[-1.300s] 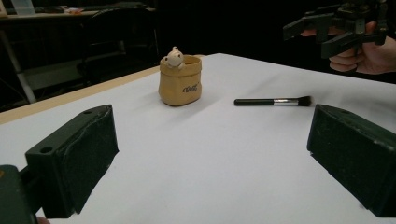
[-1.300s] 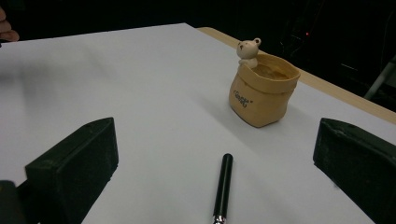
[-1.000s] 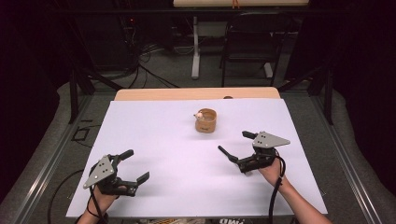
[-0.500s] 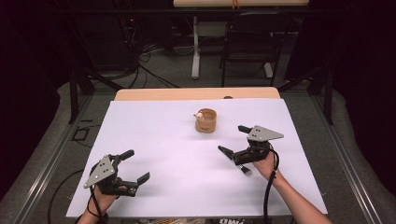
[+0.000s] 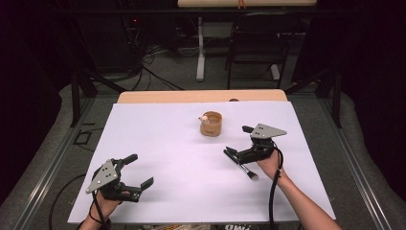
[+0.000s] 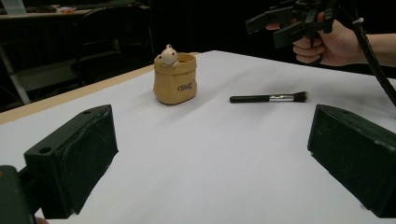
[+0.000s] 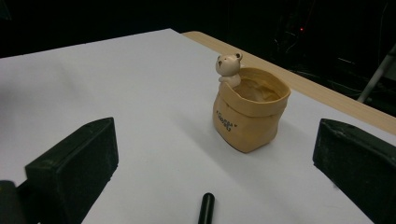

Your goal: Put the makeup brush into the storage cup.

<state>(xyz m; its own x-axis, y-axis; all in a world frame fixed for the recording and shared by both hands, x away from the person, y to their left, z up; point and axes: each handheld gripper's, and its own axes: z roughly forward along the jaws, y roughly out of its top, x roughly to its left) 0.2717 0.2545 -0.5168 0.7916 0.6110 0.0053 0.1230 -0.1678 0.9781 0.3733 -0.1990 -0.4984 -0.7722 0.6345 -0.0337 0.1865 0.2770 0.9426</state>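
A tan sack-shaped pot (image 5: 211,123) with a small bear on its rim stands upright on the white table (image 5: 167,139), right of centre. A black-handled makeup brush (image 5: 246,170) lies flat on the table, near side of the pot. My right gripper (image 5: 237,140) hovers above the brush, open and holding nothing. Its own view looks at the pot (image 7: 247,116), with the brush handle's tip (image 7: 205,207) low between the jaws. My left gripper (image 5: 140,169) rests open at the near left; its view shows the pot (image 6: 175,79), the brush (image 6: 268,98) and the raised right gripper (image 6: 285,23).
The white sheet leaves a strip of bare wood (image 5: 201,96) at the table's far edge. Beyond it are a dark chair (image 5: 253,52), a desk leg and cables on the floor. Black cables trail from both grippers.
My right gripper has moved a little away from me and to the left, toward the pot. The left gripper has stayed still.
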